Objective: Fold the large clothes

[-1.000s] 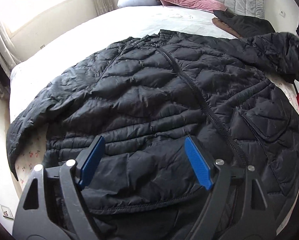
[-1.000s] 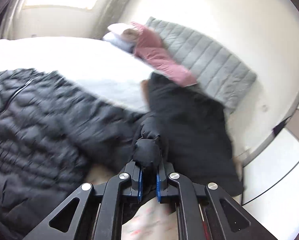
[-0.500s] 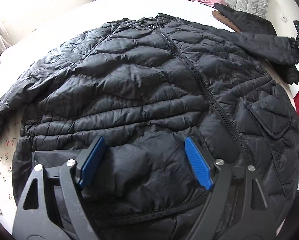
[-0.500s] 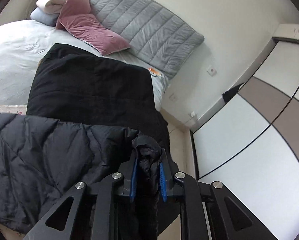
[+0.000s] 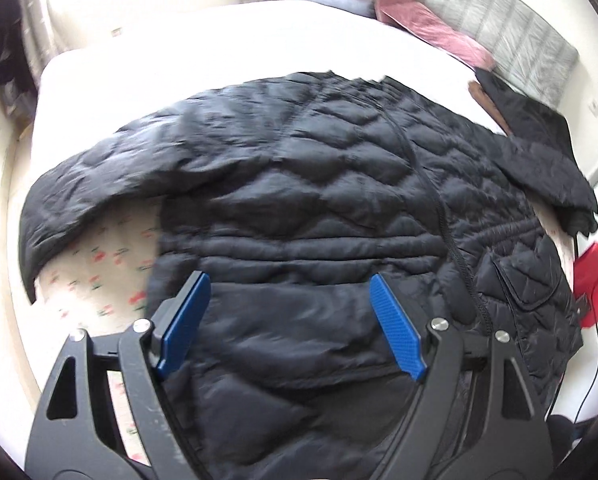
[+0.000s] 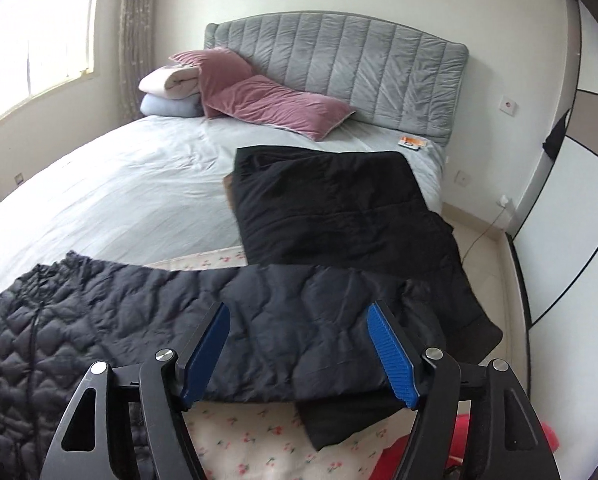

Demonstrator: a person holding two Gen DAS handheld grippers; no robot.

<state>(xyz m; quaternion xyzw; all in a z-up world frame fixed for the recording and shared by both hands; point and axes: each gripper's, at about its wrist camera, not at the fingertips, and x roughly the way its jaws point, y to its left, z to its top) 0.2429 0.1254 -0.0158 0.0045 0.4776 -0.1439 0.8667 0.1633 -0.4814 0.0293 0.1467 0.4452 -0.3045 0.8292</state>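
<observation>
A black quilted puffer jacket (image 5: 319, 184) lies spread front-up on the bed, zipper running down its middle. Its left sleeve (image 5: 99, 172) stretches out over a floral sheet. My left gripper (image 5: 291, 320) is open and empty above the jacket's lower hem. In the right wrist view the jacket's right sleeve (image 6: 299, 320) lies stretched across toward the bed's edge. My right gripper (image 6: 299, 356) is open and empty just above that sleeve.
A folded black garment (image 6: 331, 200) lies on the bed beyond the sleeve. Pink pillows (image 6: 267, 100) and folded blankets (image 6: 171, 92) sit by the grey headboard (image 6: 339, 64). A red object (image 5: 593, 284) stands beside the bed's right edge. Floral sheet (image 6: 259, 440) under the jacket.
My right gripper has opened and let go of the right sleeve, which now lies stretched out flat. My left gripper has pulled back a little, staying open.
</observation>
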